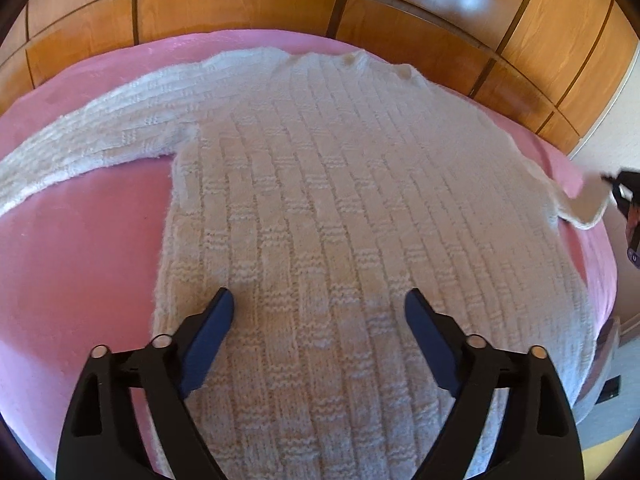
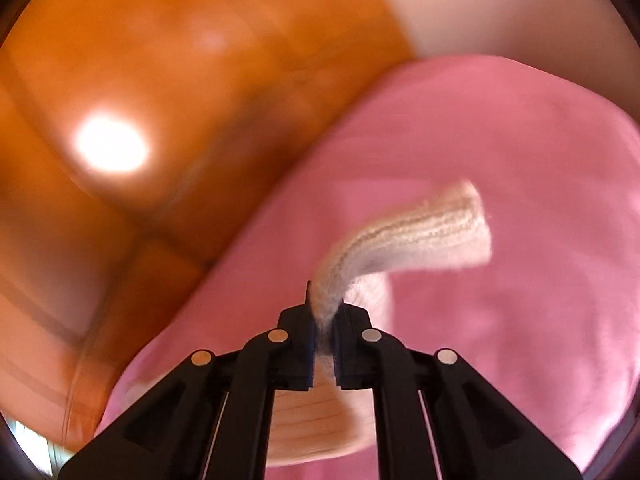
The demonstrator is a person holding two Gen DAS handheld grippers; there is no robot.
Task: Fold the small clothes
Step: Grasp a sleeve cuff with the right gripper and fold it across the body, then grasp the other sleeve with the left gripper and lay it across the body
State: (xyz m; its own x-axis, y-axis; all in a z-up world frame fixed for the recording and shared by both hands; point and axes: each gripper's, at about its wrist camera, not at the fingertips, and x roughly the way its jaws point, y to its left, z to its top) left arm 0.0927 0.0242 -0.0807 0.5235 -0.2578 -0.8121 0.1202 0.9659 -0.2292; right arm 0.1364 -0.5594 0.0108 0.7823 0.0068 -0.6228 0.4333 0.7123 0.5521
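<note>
Gripping the cuff end of a sleeve (image 2: 420, 232), the right gripper (image 2: 322, 344) has its jaws pinched tight on the white knit, the loose end arching away above the pink cover (image 2: 520, 320); the blurred right wrist view suggests a fast swing. The left gripper (image 1: 318, 312) hovers with jaws spread wide over the lower body of the sweater (image 1: 340, 184), holding nothing, its blue pads (image 1: 216, 320) just above the ribbed fabric; whether they touch it cannot be told. The sweater lies flat, neck toward the wooden panels (image 1: 320, 4), one sleeve (image 1: 100, 136) stretched out to the left and the other drawn off at the right edge toward the right gripper (image 1: 624, 200). The step in hand appears to be carrying the right sleeve across the body for the first fold. Doing it well likely means lifting the cuff just enough to clear the knit, laying it straight across the chest without twisting, and letting go only once it rests flat; the left gripper could usefully press down on the body so the soft, stretchy wool does not drag along. The pink cover looks smooth and gives little grip, so the garment may slide. Glossy orange-brown wardrobe panels back the bed, a pale wall (image 2: 500, 12) stands to the right, and a bright reflection (image 2: 110, 142) glares off the wood.
</note>
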